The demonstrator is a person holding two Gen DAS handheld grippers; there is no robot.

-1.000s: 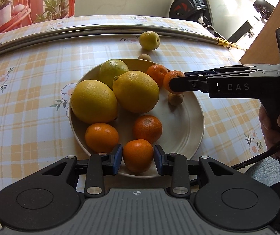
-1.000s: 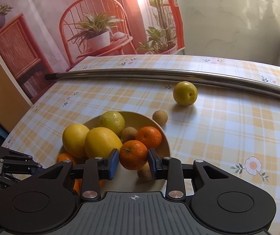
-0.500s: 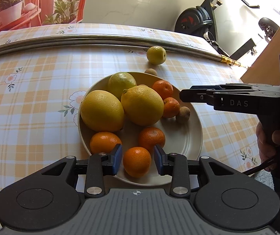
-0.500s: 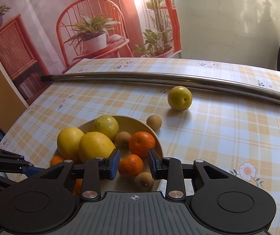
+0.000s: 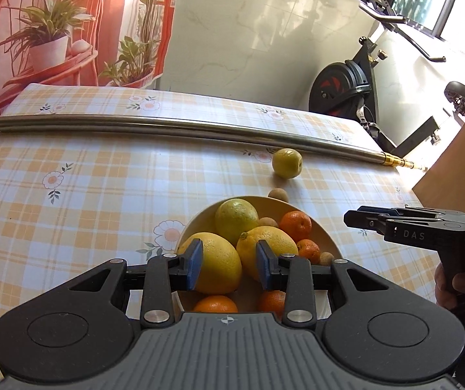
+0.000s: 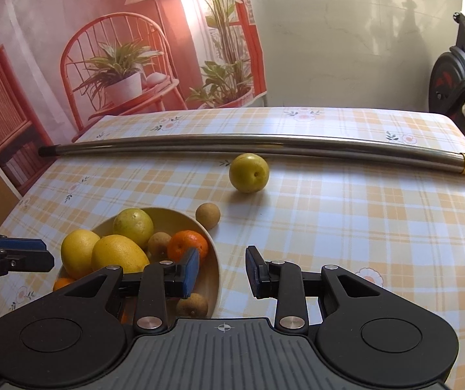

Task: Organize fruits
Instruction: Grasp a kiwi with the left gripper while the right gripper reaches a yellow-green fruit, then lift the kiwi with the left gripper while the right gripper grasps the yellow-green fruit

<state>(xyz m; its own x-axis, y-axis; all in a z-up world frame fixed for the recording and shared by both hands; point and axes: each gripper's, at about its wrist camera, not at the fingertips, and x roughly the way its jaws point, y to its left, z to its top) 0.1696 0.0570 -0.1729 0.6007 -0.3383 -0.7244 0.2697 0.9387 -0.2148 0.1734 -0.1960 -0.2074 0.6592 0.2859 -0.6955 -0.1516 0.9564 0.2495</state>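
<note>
- Left wrist view: the left gripper [image 5: 229,268] hangs above the near side of a cream plate [image 5: 325,239], its blue-padded fingers [image 5: 194,268] spread wide with nothing between them; two big lemons [image 5: 219,263] show through the gap, lying lower down on the plate.
- On the plate, a greenish-yellow citrus [image 5: 236,217] sits behind the lemons, with mandarins [image 5: 295,226] and small brown round fruits [image 5: 326,257] to the right of them and two more mandarins at the plate's near edge.
- Just beyond the plate's far rim, a small brown fruit [image 5: 278,194] rests on the checked tablecloth [image 5: 86,195]; farther out, a yellow-green round fruit [image 5: 287,163] lies alone, near a long metal tube [image 5: 167,126] that crosses the table.
- To the right of the plate, the right gripper [image 5: 351,219] is seen side-on, held level in a person's hand [image 5: 450,287].
- Right wrist view: the right gripper [image 6: 222,271] hovers over the tablecloth [image 6: 346,227] at the plate's [image 6: 214,260] right rim, its fingers apart and empty; the left pad [image 6: 191,271] overlaps the rim, the right pad stands over bare cloth.
- Left of the plate, the tip of the left gripper [image 6: 42,253] reaches in from the frame's edge.
- Beyond the plate, the yellow-green fruit [image 6: 249,172] sits just short of the tube [image 6: 265,144], and the brown fruit [image 6: 207,216] lies just off the rim.
</note>
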